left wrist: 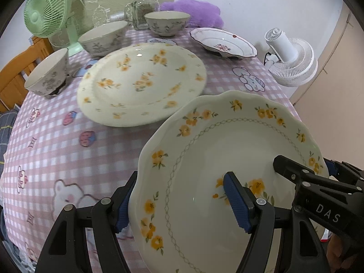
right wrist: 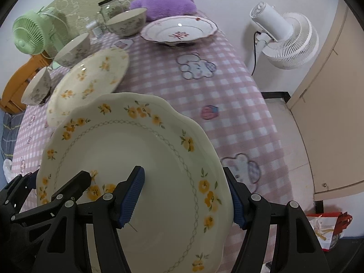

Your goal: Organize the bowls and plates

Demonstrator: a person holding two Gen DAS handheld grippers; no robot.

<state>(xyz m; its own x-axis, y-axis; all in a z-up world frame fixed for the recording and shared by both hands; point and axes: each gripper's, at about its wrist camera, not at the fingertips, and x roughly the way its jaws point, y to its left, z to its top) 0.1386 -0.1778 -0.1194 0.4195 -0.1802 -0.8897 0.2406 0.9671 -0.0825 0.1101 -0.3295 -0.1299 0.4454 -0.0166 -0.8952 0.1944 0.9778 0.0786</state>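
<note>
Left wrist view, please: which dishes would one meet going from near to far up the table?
Scalloped yellow-flower plate → round yellow-flower plate → red-trimmed plate → far bowl.

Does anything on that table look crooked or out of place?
Nothing looks spilled or broken. One oddity: the red-flowered plate at the far end sits raised on something dark beneath it, not flat on the cloth. The scalloped plate is tilted only because both claws hold it.
</note>
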